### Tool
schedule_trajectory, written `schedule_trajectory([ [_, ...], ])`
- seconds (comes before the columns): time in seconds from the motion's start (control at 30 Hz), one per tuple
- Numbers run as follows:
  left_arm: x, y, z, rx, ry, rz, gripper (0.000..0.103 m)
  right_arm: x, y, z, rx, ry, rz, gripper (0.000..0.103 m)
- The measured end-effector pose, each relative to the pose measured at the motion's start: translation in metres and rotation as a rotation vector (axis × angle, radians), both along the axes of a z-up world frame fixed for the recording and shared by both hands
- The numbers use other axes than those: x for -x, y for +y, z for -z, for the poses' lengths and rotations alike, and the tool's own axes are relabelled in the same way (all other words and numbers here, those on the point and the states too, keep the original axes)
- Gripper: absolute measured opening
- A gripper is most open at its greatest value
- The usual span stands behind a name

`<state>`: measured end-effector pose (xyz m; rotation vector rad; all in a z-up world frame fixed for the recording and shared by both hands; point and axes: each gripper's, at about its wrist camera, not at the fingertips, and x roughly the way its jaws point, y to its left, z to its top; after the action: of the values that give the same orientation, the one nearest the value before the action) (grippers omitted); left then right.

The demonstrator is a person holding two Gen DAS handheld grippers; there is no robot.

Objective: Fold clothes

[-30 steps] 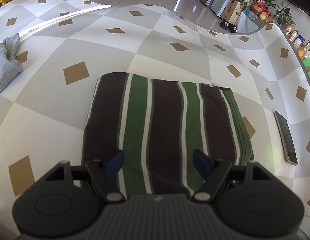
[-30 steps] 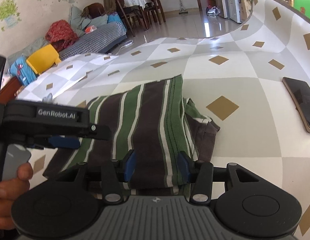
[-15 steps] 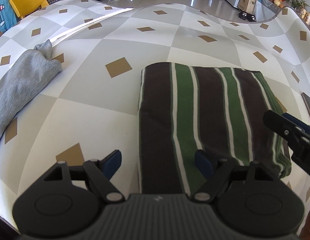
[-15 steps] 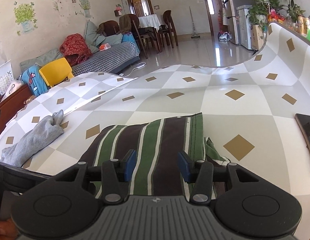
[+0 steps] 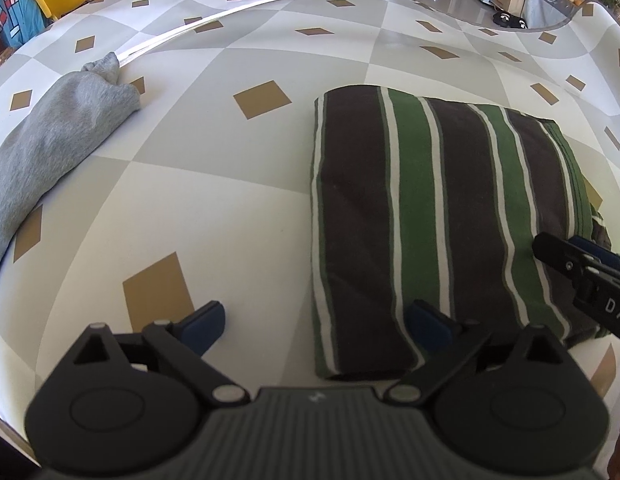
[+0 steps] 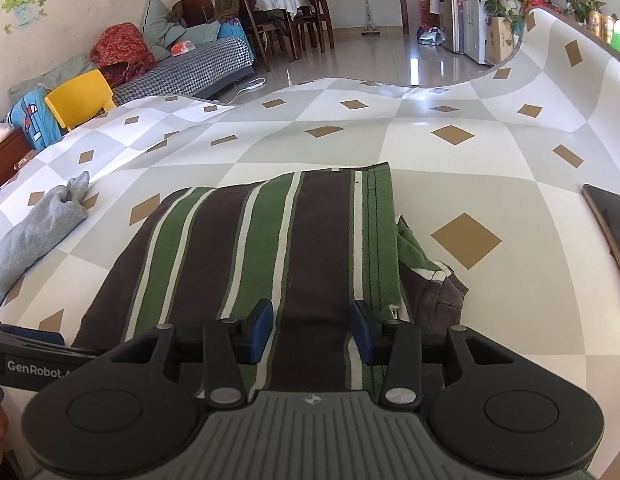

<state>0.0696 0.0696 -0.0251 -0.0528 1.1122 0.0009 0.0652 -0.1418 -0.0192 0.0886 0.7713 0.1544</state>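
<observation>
A folded garment with brown, green and white stripes (image 5: 429, 208) lies flat on the checked table cover; in the right wrist view the striped garment (image 6: 270, 248) shows loose layers sticking out under its right edge. My left gripper (image 5: 315, 322) is open wide at the garment's near left corner. One of its fingertips (image 5: 425, 324) is over the cloth and the other is over bare table. My right gripper (image 6: 310, 330) hovers over the near right part with its jaws partly open and nothing pinched. The right gripper (image 5: 581, 268) also shows at the left wrist view's right edge.
A crumpled grey garment (image 5: 50, 144) lies at the table's left side. A dark phone (image 6: 613, 232) rests on the table to the right of the striped garment. The table cover (image 6: 449, 184) curls up at the far right. Chairs and a sofa stand beyond.
My left gripper has swung to the left, so the striped garment now sits right of centre and more grey cloth shows. My right gripper has drawn back and tilted up.
</observation>
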Motion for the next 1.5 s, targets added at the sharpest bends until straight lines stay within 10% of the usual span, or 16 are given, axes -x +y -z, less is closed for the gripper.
schedule_trajectory([
  [1.5,0.007,-0.028,0.006,-0.017,-0.056,0.069,0.103,0.046,0.026,-0.003,0.129,0.057,-0.018,0.048],
])
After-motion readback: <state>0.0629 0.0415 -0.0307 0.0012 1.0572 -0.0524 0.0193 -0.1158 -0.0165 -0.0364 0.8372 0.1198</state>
